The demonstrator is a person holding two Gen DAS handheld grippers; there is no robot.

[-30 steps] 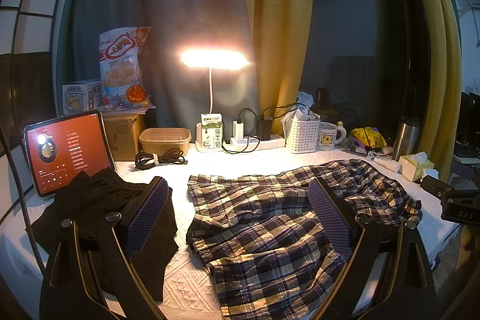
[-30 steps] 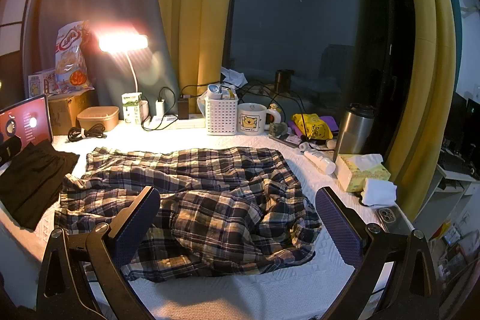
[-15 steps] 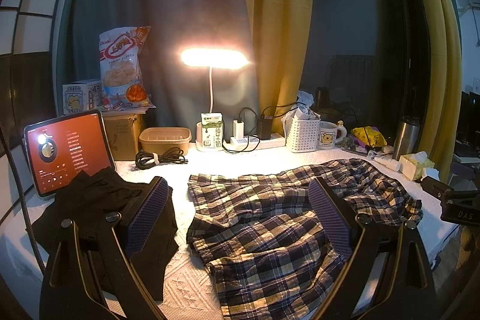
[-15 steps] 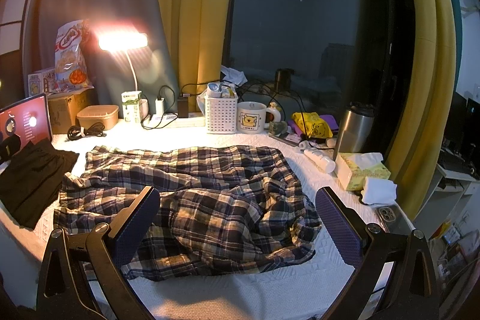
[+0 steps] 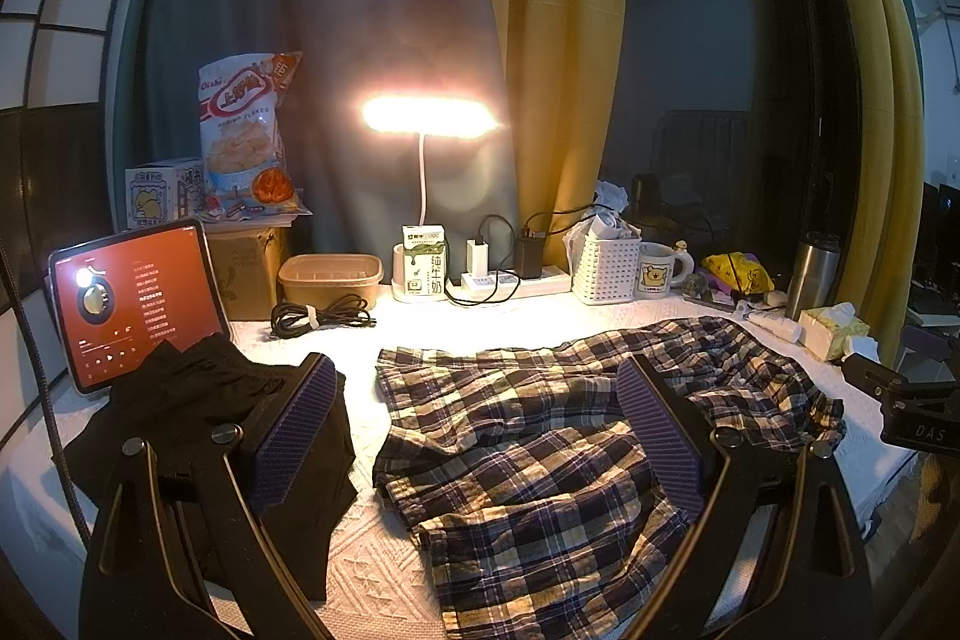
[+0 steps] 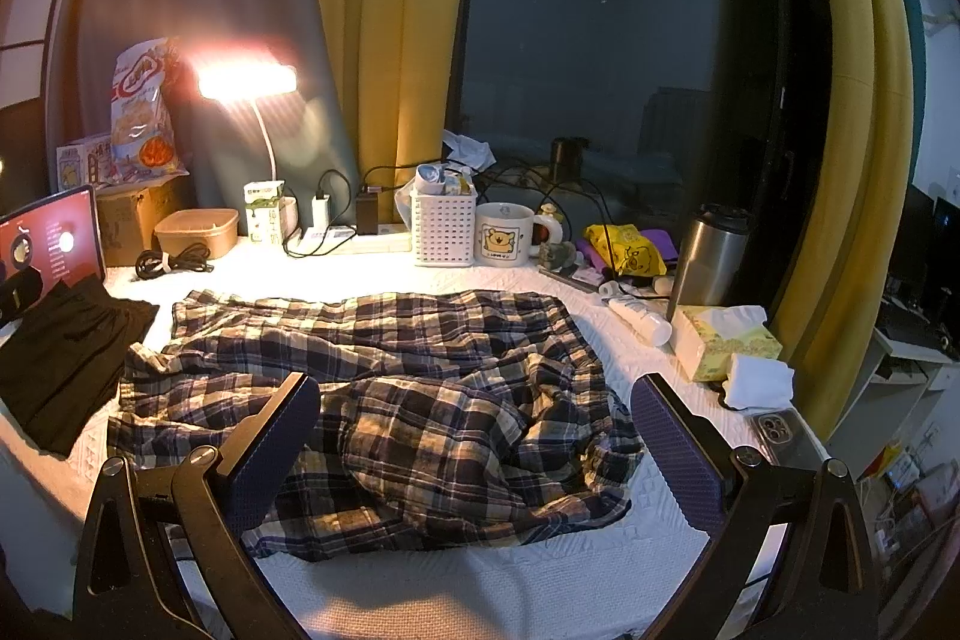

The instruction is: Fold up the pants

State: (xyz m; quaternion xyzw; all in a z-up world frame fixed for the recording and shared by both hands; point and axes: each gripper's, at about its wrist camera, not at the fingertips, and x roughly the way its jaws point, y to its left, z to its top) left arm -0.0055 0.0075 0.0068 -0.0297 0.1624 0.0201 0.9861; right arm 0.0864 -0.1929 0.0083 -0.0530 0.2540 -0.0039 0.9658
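Two claws hovered above the counter, neither touching cloth | left claw (image 5: 474, 436) fingers spread wide, gripping nothing | right claw (image 6: 474, 436) fingers spread wide, gripping nothing | rumpled navy-and-cream plaid pants (image 6: 384, 376) lay unfolded on white textured counter cover (image 6: 480, 580) | black folded garment (image 5: 198, 418) just left of them.

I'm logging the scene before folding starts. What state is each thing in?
plaid pants: spread out, rumpled, unfolded
black garment: lying crumpled
left gripper: open, empty
right gripper: open, empty
desk lamp: lit
tablet: screen on
steel tumbler: upright, lidded
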